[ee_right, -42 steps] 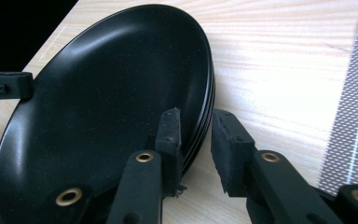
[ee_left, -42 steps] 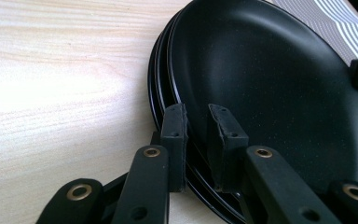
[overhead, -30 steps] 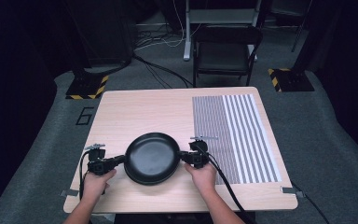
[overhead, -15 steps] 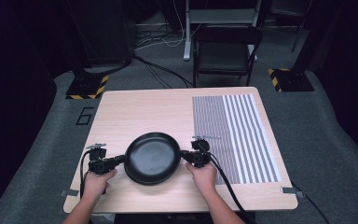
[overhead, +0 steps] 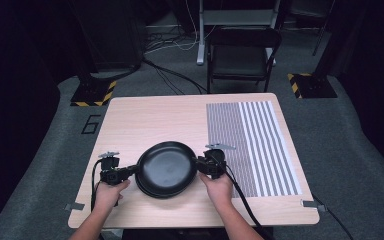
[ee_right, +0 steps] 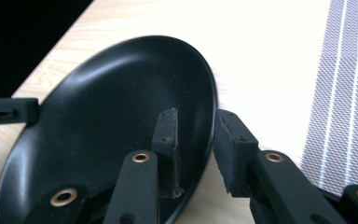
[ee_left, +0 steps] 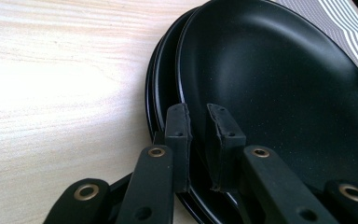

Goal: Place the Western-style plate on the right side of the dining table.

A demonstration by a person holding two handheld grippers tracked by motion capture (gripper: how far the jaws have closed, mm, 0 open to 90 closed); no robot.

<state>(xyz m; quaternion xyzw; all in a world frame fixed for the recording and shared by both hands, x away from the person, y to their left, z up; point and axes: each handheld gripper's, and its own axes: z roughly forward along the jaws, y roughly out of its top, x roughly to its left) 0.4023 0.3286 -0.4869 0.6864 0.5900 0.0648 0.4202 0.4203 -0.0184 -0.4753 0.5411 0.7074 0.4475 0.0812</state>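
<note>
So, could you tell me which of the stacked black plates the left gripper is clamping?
The top plate: the left gripper pinches its rim alone, and the lower plates' rims sit just outside the jaw.

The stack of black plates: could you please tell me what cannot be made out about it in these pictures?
- Plate count: in the left gripper view the left gripper covers the lower rims of the stack; the high view is too small to count them.
- Right gripper: its jaws have just been opening astride the rim of the top plate; the right gripper view leaves unclear whether the pads touch it.
</note>
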